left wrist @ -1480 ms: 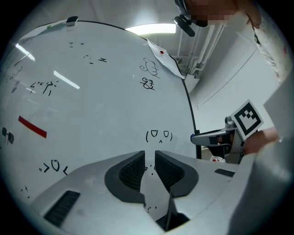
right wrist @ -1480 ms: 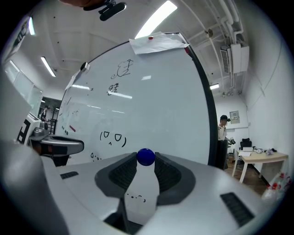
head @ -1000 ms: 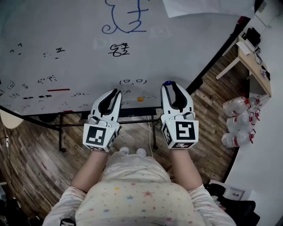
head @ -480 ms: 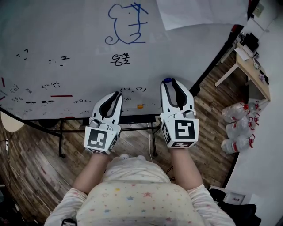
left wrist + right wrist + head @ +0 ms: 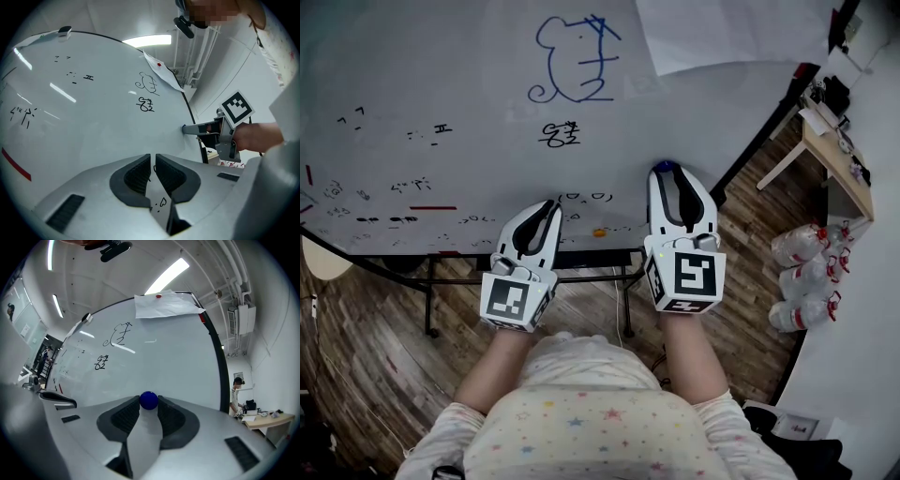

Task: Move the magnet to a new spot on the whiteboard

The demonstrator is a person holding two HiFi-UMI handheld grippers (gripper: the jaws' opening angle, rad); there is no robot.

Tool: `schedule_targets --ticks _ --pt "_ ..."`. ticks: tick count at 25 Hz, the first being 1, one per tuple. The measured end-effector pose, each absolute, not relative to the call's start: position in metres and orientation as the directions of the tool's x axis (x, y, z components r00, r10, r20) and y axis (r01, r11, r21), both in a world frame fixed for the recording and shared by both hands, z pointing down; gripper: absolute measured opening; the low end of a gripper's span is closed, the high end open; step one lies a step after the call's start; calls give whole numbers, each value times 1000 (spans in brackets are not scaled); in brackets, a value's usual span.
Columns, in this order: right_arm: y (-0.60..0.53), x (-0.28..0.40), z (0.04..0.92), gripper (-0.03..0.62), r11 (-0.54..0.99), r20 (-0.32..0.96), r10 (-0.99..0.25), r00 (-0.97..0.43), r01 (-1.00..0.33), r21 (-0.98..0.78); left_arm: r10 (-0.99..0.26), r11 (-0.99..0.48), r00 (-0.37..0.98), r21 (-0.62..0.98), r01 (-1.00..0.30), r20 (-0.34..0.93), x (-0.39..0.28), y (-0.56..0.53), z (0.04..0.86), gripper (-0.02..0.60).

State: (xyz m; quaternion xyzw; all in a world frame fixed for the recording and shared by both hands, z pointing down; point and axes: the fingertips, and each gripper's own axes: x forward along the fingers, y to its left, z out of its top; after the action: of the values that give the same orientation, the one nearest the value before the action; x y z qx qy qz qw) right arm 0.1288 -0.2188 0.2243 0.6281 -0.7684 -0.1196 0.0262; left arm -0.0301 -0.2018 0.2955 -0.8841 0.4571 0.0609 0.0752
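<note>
A small round blue magnet (image 5: pixel 149 400) is held tight between the tips of the two jaws of the right tool (image 5: pixel 149 405). In the head view the magnet (image 5: pixel 664 167) is seen a little right of the middle of the frame, at the front end of the right tool (image 5: pixel 666 172). There it is set against the lower right part of the big white whiteboard (image 5: pixel 441 84). It cannot be told if the magnet really touches the board. The left tool (image 5: pixel 550 205) is held lower down and to the left, near the bottom edge of the board. In the left gripper view the left tool (image 5: pixel 153 160) is clenched, with only a thin slit left between its dark pads (image 5: pixel 138 176), and nothing is held in it. A blue squiggly drawing (image 5: pixel 572 61) is seen at the top middle of the head view. Small black marks (image 5: pixel 558 133) are written under it. A white sheet of paper (image 5: pixel 722 33) is stuck at the upper right of the board. A tiny orange dot (image 5: pixel 599 232) is seen on the board between the two tools. A brown wooden floor (image 5: pixel 366 319) is seen under the board.
</note>
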Motion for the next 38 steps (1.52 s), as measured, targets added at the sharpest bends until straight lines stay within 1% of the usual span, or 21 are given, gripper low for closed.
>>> schedule_targets --ticks 12,16,24,35,36,38 --pt "-220 129 223 126 162 -135 -972 -192 -965 206 -795 -581 584 -73 -811 -165 -25 -200 299 38" --pt "-218 130 220 150 162 -147 -970 -193 -966 200 -793 -583 586 -72 -809 -166 -23 -199 299 38" --pt "-210 133 220 150 167 -149 -969 -197 -967 193 -794 -583 585 -68 -810 -166 -25 -198 299 38" --pt "-200 142 223 121 158 -161 -969 -186 -972 172 -788 -593 594 -61 -803 -163 -23 -195 301 38" --pt "-198 143 223 115 155 -167 -969 -184 -973 169 -788 -592 593 -62 -804 -166 -23 -195 301 38" --pt "-195 145 223 81 148 -183 -967 -177 -975 164 -789 -588 588 -63 -807 -176 -25 -194 300 38"
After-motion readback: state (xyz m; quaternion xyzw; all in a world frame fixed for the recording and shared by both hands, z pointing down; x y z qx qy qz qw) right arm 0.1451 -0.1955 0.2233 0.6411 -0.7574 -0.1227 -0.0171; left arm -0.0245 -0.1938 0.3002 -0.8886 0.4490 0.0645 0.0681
